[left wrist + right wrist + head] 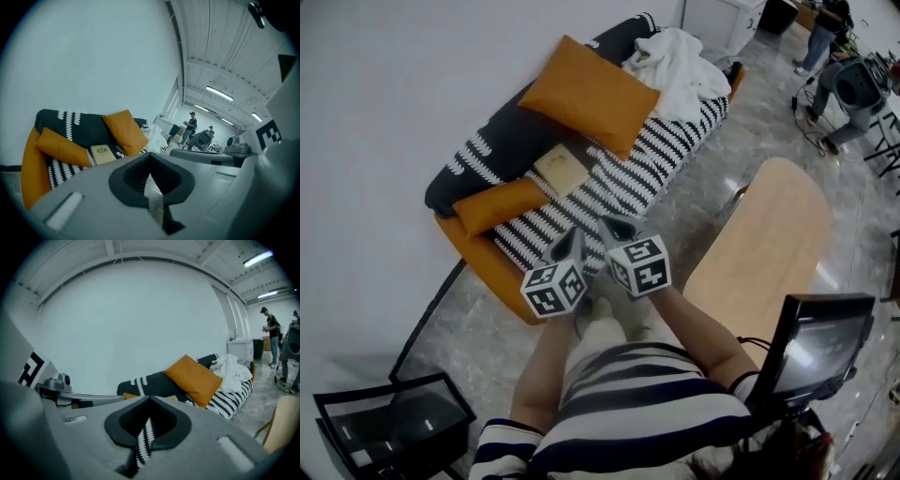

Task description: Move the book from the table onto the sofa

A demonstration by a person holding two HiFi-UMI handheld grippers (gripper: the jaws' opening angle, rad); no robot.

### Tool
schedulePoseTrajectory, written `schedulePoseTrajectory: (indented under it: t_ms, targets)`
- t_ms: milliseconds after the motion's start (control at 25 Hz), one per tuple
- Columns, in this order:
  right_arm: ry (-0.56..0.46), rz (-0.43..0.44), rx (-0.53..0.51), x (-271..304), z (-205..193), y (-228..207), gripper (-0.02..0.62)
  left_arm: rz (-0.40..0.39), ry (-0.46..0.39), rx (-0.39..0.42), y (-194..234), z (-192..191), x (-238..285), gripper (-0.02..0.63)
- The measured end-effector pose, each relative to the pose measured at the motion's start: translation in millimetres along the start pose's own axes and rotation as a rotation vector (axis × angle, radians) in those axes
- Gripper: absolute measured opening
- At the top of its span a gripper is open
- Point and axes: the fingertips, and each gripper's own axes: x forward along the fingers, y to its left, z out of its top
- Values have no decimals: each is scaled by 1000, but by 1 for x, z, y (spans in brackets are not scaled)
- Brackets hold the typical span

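- Both grippers were clenched on nothing: the left gripper [572, 242] and the right gripper [614, 227] hung side by side, pointed at the sofa [661, 150].
- The book [562, 167] lay flat on the striped seat, between the big orange cushion [591, 94] and the orange bolster [497, 206], so the job looked done.
- It looked slim, stiff and fairly light. A pinch across a free edge would likely serve best.
- Only the head view showed the table [769, 234], with no book on it. The left gripper view alone caught the cover's emblem, while the right gripper view hid nearly all of the book.
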Motion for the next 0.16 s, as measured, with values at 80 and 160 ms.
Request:
schedulePoseTrajectory:
  t_ms: [80,160]
  targets:
    - [4,-7,-1,-14,-8,-2,0,-10,8,9,-15,-11,-6,3]
    - [10,-10,3,-28,-18,-3,0,-8,13,12,-24,-22,-13,2]
